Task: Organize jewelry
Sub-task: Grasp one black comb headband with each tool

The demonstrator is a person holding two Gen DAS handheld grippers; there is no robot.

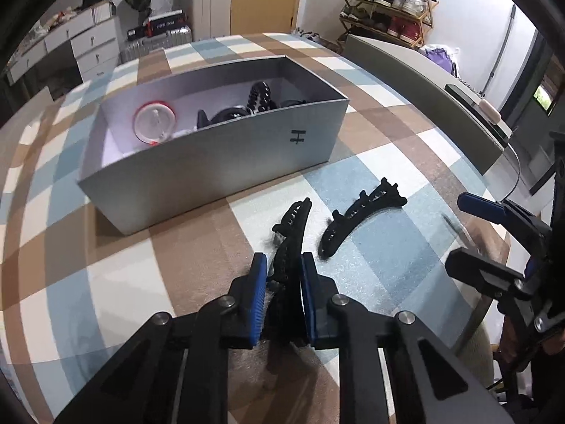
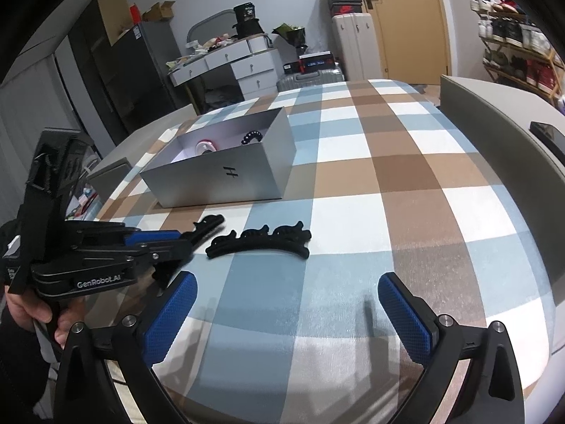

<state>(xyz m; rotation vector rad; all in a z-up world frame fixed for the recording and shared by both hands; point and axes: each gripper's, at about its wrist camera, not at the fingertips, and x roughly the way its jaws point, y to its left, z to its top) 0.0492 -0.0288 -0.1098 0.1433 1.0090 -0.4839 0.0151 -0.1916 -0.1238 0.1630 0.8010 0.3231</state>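
While its two blue pads press on both sides of a black hair clip (image 1: 287,247), the left gripper (image 1: 282,268) holds this clip low over the checked tablecloth (image 1: 106,265). Just beside it, a second black hair clip (image 1: 360,219) lies flat on the cloth. Behind them stands the open grey box (image 1: 212,162), with black accessories inside. The right gripper (image 2: 287,314) hangs wide open and holds nothing.
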